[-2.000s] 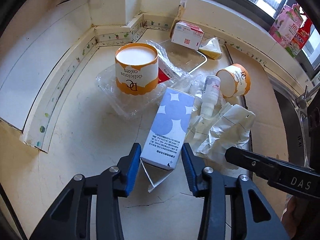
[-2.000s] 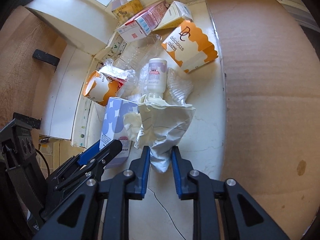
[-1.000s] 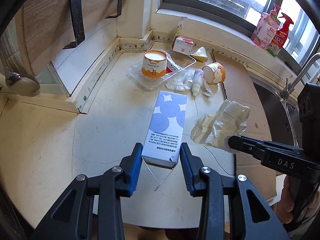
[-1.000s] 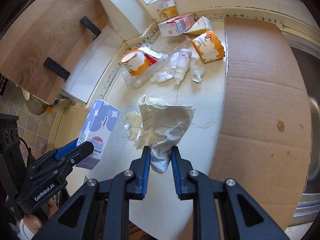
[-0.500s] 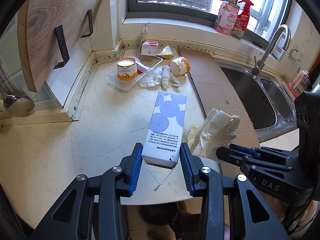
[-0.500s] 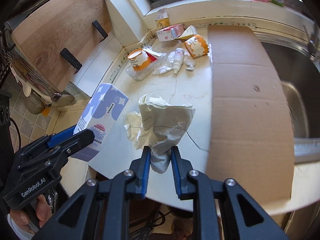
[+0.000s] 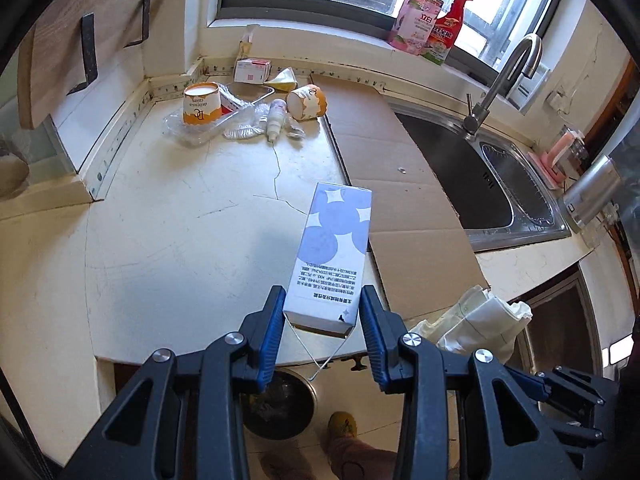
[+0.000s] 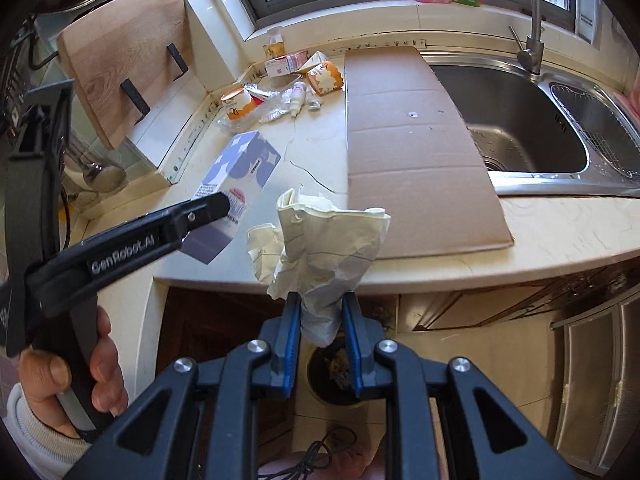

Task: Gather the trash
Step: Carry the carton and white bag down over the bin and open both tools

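Past counter edge (image 7: pixel 224 354), over bin (image 7: pixel 280 408): L gripper (image 7: pixel 322 330) clamps carton (image 7: pixel 334 256), R gripper (image 8: pixel 320 336) clamps crumpled paper (image 8: pixel 320 248); both were over countertop earlier.

left gripper (image 7: pixel 322 334): angled down, jaws clamped on a load | right gripper (image 8: pixel 320 338): angled down, clamped | left hand (image 8: pixel 76 364): wrapped around handle
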### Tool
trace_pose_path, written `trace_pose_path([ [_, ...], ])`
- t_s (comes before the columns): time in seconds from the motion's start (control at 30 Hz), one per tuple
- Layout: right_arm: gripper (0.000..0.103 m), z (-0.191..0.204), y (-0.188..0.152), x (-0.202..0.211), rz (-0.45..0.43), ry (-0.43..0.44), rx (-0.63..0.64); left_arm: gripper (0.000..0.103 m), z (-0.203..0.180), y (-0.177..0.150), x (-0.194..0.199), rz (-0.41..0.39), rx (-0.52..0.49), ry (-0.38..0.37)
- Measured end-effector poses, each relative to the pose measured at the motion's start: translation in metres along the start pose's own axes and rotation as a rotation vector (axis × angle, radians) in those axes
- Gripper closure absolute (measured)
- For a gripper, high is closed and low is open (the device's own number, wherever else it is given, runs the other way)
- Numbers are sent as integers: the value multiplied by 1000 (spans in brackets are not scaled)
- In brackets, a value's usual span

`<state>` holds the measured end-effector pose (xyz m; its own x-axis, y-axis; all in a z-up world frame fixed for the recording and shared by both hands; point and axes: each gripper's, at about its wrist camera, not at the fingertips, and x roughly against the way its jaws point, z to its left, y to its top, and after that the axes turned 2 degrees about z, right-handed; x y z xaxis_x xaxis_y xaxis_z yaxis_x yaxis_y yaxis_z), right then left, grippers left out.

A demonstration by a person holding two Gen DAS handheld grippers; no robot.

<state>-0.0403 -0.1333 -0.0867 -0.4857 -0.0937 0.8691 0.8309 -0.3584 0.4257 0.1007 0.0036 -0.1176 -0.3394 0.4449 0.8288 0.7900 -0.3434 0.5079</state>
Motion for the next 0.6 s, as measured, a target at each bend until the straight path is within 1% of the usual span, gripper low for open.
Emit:
trace_pose_path([
  [0.07,83,-6,-2,4,0,6,18,67,-8,-9,5,-9,-10,16],
  [0.17,83,-16,-1,5,24,25,50,67,-18,-22,13,-19,-9,47],
  [0.27,83,-24,-2,11,26,37,120,67,-26,-42,21,-10,3,70],
  [0.37,83,-34,-3,12,22,62,177,67,-35,-67,24,16,18,99],
  [0.5,83,-46,-6,-2,48,97,217,67,-44,-98,24,46,55,126],
  [0.6,83,-43,-17,-18,67,117,296,67,-48,-118,21,60,80,147],
])
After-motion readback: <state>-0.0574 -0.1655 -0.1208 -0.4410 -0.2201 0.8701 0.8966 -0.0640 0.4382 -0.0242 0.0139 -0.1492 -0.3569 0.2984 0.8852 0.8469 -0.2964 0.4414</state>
